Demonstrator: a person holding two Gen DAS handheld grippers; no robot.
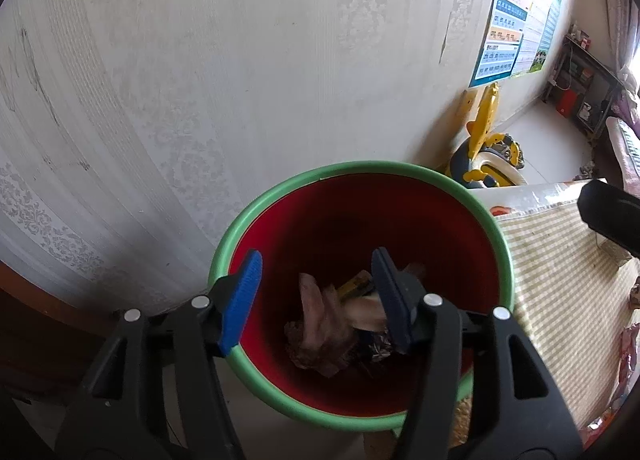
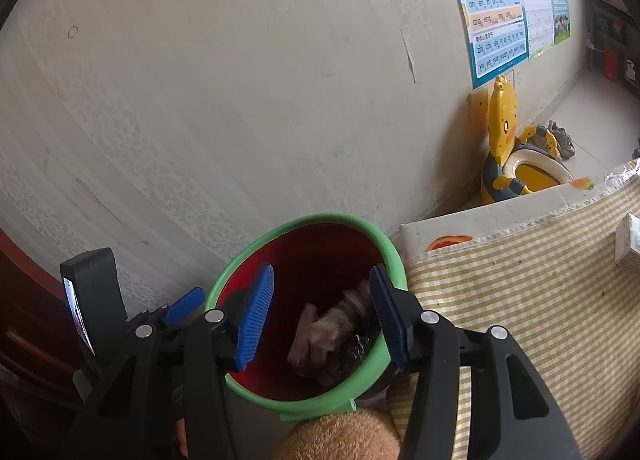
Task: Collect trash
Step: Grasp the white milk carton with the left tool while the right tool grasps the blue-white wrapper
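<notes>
Already down in the bin (image 1: 224, 252), crumpled trash (image 1: 324, 324): light, soft, likely crushable, best pinched at any raised fold, with left gripper (image 1: 316, 300) and right gripper (image 2: 322, 314) both parted, holding nothing, above it.

1. The bin (image 1: 360, 292) is seen to be smooth plastic: a matt green rim around a glossier red inner wall.
2. Crumpled paper and wrapper trash (image 1: 328, 332) lies inside the bin, dull and creased.
3. The fingers (image 1: 244, 300) above the bin are faced with ribbed blue pads on matt black plastic, joined by shiny metal rivets.
4. Beside the bin, a checked woven cloth (image 2: 520, 300) looks rough.
5. Behind the bin, the wallpaper (image 1: 240, 60) is matt, embossed and scuffed.
6. The potty seat (image 2: 516, 164) is glossy yellow plastic.
</notes>
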